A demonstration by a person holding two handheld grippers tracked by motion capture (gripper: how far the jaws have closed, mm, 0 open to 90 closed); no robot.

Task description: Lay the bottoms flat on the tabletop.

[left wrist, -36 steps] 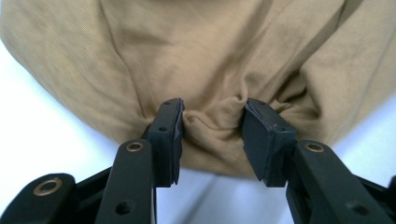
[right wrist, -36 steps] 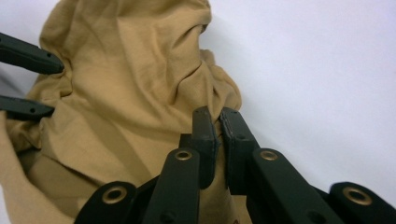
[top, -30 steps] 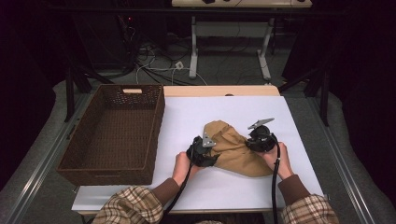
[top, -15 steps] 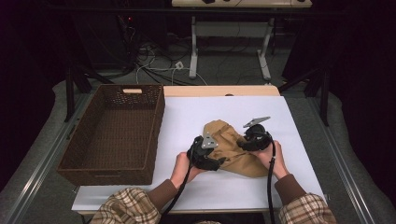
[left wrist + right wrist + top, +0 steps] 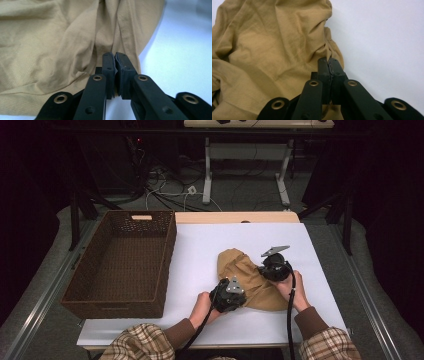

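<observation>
Both grippers' jaws pinch the tan cloth (image 5: 248, 279) near the white desk (image 5: 200, 250)'s front edge; bare desk lies behind, a wicker basket (image 5: 120, 265) left.

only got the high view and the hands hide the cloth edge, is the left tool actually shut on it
observer: Yes. The left tool has just closed, and creases in the cloth run into its tips.
operator: and the right one
observer: The right tool has just closed too, on a bunched bit of the cloth's edge.
operator: which side of that tool is the cloth on
observer: In the right gripper view the cloth spreads to the left of the jaws, and bare table lies to their right.
</observation>
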